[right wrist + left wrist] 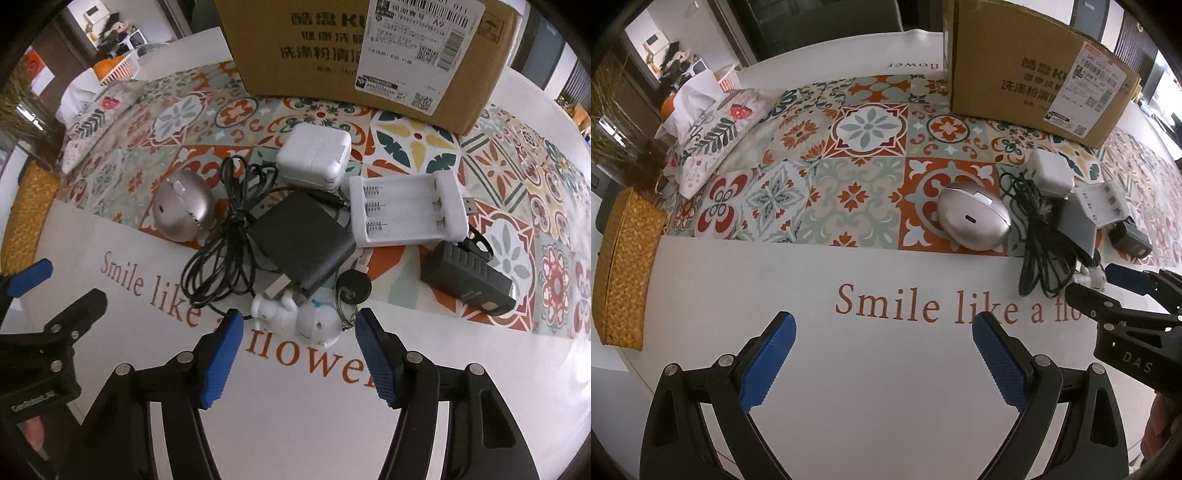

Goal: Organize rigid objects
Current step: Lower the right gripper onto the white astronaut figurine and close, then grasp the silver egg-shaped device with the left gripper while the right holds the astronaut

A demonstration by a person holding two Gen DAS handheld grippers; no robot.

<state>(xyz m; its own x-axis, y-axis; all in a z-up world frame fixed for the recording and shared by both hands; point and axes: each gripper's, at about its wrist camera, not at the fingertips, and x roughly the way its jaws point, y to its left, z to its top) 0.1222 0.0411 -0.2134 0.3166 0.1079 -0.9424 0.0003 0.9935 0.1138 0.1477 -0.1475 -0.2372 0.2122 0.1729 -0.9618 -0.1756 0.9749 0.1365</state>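
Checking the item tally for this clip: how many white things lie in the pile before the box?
3: a white charger cube nearest the box, a white battery holder right of it, a white toy figure nearest the right gripper. More may be hidden.

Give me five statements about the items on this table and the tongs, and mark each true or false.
1. The battery holder has no batteries in it. True.
2. The white figurine lies between the fingers of the right tongs, unpressed. True.
3. The left tongs hold the silver egg-shaped case. False: they are open over bare tablecloth.
4. The cardboard box stands behind the white charger. True.
5. The black cable is coiled inside the woven basket. False: it lies beside the black adapter.
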